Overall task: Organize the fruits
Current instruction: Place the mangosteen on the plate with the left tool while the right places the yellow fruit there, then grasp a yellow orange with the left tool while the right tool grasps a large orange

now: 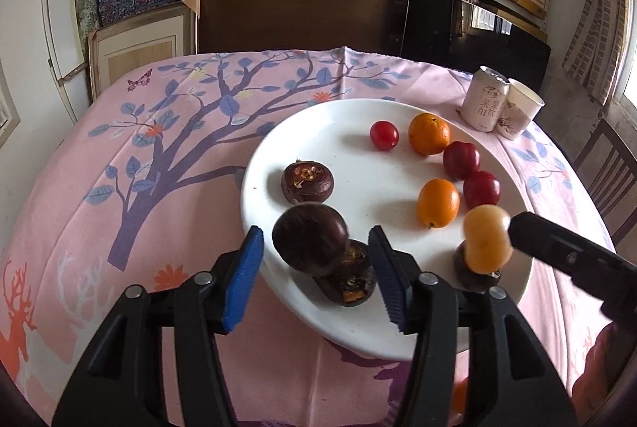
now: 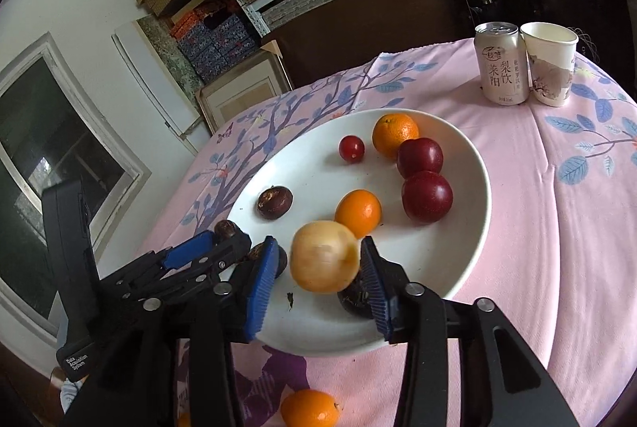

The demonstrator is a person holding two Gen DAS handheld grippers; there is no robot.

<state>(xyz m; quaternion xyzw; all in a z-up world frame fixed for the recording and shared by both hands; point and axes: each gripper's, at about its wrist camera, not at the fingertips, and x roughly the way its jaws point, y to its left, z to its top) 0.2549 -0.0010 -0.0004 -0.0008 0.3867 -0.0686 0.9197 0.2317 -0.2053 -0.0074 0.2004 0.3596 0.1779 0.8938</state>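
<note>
- Smooth round dark fruit (image 1: 310,237) lies between the spread ribbed blue pads of the left gripper (image 1: 316,277), untouched.
- Blurred pale-yellow fruit (image 2: 323,256) sits between the spread pads of the right gripper (image 2: 318,283), over the glossy white plate (image 2: 450,267).

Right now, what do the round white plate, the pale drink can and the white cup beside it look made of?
Round white plate: probably glazed ceramic, going by its smooth, softly shiny surface and thick rim. Pale drink can: metal, with a silvery top with a pull tab and a printed body. White cup: looks like paper, with thin matte walls, a rolled rim and a printed picture.
</note>
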